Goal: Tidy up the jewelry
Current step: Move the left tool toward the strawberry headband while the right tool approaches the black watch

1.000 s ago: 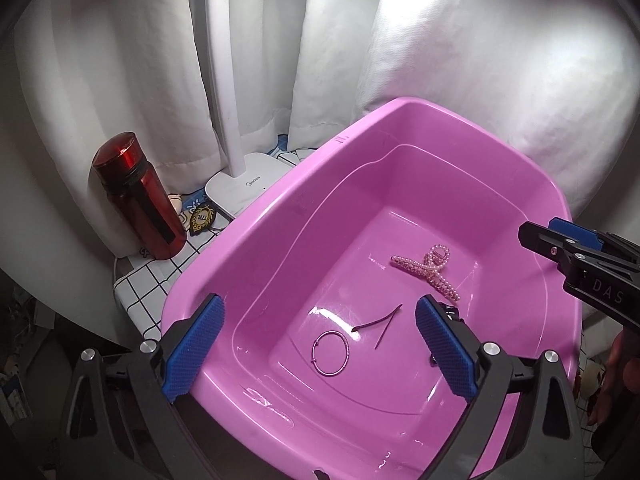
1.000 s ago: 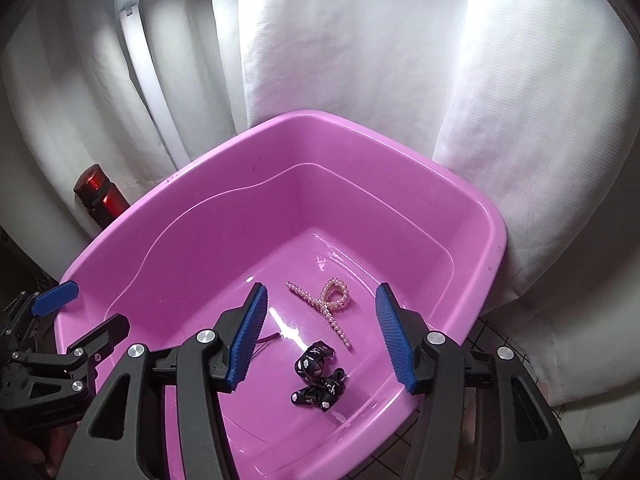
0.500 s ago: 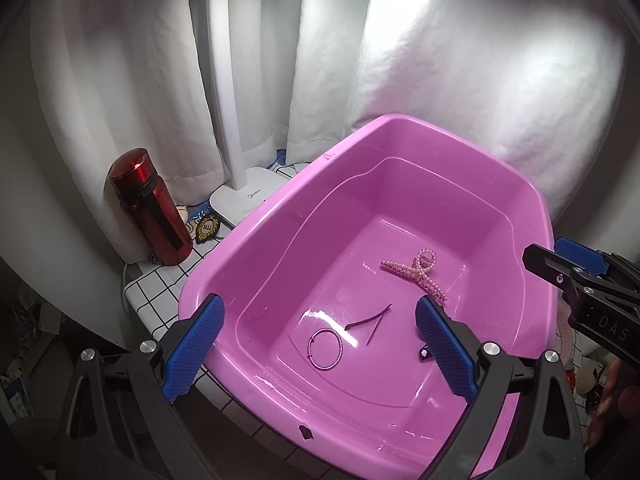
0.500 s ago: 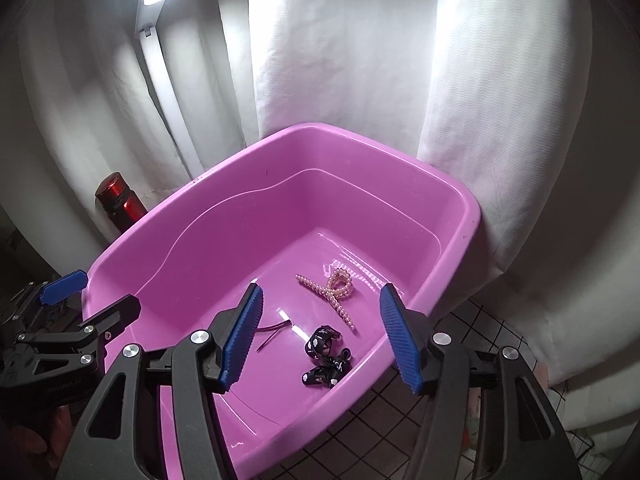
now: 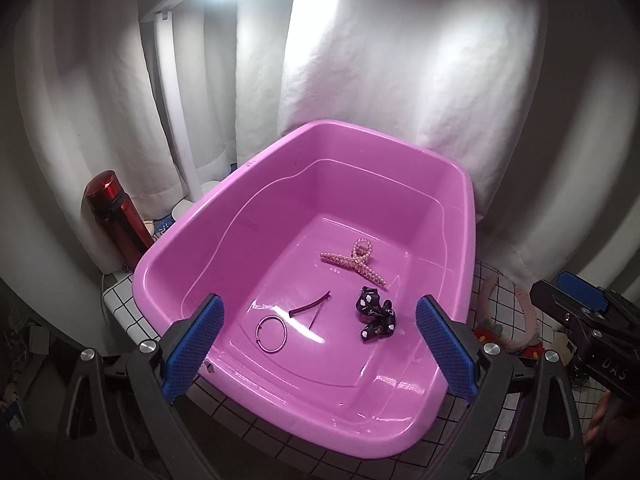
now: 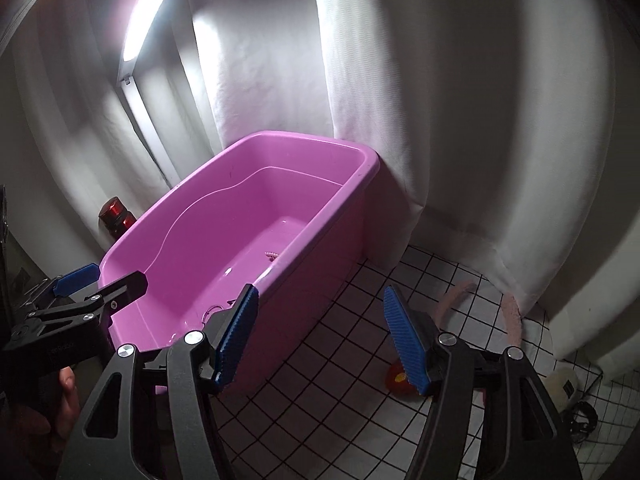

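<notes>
glossy plastic tub (image 5: 256,184), matt cloth curtain (image 5: 400,60), shiny red bottle (image 5: 116,216).

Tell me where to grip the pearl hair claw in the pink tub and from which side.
Grip the pearl hair claw across its raised looped handle, coming down from above. It lies flat on the tub floor with long prongs splayed, so the loop is probably the only part standing clear.

The right tool (image 5: 588,320) bears the white letters "DAS" on its body.

White curtains (image 5: 400,92), a lit lamp (image 6: 146,12), and seemingly a grid-patterned tablecloth (image 6: 360,320).
</notes>
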The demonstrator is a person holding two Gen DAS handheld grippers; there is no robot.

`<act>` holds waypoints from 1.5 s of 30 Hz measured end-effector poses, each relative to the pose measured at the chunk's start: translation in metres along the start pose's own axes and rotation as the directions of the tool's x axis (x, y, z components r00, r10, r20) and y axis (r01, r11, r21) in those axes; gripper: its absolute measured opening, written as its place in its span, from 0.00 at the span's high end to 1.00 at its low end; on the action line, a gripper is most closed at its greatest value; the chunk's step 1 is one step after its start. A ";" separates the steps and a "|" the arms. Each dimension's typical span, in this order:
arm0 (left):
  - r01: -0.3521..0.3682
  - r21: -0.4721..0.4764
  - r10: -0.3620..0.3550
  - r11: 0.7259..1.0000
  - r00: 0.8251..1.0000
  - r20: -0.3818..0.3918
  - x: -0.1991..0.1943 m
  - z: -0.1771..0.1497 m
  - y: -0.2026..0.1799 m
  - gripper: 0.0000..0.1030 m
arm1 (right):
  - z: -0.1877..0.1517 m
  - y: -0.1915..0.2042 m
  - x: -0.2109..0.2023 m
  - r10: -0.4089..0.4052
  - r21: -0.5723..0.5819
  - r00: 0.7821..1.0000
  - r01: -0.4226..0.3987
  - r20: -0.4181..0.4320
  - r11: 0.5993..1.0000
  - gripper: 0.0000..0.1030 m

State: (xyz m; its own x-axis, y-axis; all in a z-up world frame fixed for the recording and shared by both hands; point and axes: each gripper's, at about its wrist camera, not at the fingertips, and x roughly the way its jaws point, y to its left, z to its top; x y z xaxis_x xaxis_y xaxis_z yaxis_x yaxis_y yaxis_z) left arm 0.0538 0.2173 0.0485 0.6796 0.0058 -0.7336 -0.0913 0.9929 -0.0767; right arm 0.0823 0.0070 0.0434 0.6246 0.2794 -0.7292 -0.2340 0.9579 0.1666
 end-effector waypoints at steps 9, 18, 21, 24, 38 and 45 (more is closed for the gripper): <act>0.147 0.076 -0.147 0.986 0.989 -0.005 -0.017 -0.024 -0.068 0.06 | -0.079 -0.079 -0.057 -0.132 0.140 0.991 0.133 -0.016 0.981 0.36; 0.248 0.152 -0.239 0.957 0.968 -0.075 -0.002 -0.056 -0.137 0.06 | -0.155 -0.159 -0.100 -0.257 0.310 0.962 0.272 -0.090 0.911 0.36; 0.264 0.166 -0.249 0.950 0.963 -0.108 0.011 -0.063 -0.156 0.06 | -0.168 -0.176 -0.113 -0.287 0.347 0.953 0.303 -0.096 0.888 0.36; 0.268 0.199 -0.252 0.943 0.962 -0.104 0.017 -0.072 -0.174 0.06 | -0.180 -0.190 -0.123 -0.315 0.373 0.944 0.328 -0.098 0.868 0.36; 0.224 0.226 -0.197 0.948 0.971 -0.139 0.085 -0.071 -0.222 0.06 | -0.193 -0.239 -0.107 -0.335 0.418 0.933 0.357 -0.129 0.835 0.36; 0.202 0.211 -0.168 0.956 0.971 -0.168 0.130 -0.063 -0.233 0.06 | -0.192 -0.270 -0.071 -0.362 0.419 0.915 0.403 -0.179 0.813 0.36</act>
State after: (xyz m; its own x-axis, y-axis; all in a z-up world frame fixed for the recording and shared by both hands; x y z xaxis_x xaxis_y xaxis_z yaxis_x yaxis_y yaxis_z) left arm 0.1174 -0.0210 -0.0713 0.5530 -0.1816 -0.8132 0.2040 0.9758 -0.0792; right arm -0.0418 -0.2838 -0.0776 0.5231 -0.1027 -0.8461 0.3738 0.9198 0.1194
